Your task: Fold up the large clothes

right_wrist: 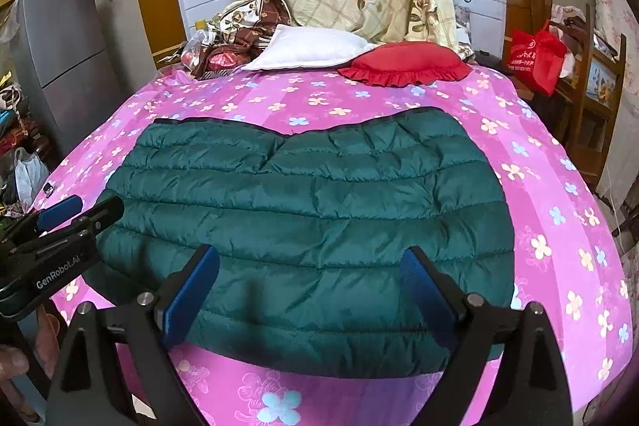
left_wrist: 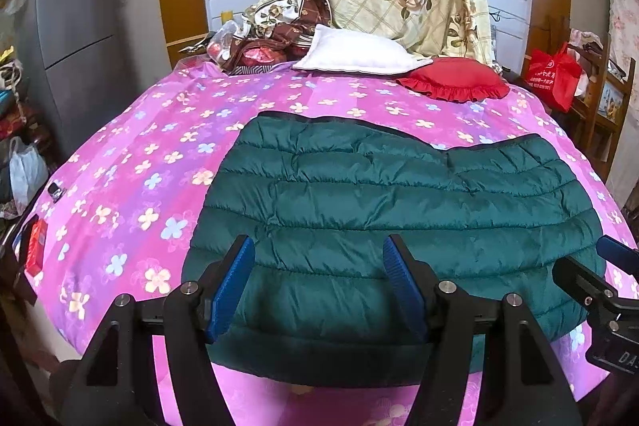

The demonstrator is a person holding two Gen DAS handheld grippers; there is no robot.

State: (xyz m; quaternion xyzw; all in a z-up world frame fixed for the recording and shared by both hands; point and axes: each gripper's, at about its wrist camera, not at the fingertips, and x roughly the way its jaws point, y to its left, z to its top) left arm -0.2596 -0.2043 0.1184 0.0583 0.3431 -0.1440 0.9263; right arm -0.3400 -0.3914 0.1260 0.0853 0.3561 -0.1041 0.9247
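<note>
- The left tool [left_wrist: 317, 280] is spread wide and holds nothing; its blue pads hang over the near edge of the green padded jacket [left_wrist: 383, 210], and I cannot tell whether they touch the cloth.
- The right tool [right_wrist: 311, 290] is likewise spread wide and empty, over the same near edge but further toward the jacket's right end.
- The jacket [right_wrist: 303, 210] lies flat on the bed [right_wrist: 559, 194], already doubled into a broad band; its long axis runs left to right, across the line along which both tools point.
- It lies straight ahead of and below both tools, the near hem closest, the far edge with the dark trim toward the pillows.
- The left tool is nearer the left end and the right tool nearer the right end, so I judge that the next fold suits each tool taking its own side.
- A white pillow [left_wrist: 359, 50] and a red cushion [left_wrist: 455, 78] sit well beyond the jacket.
</note>
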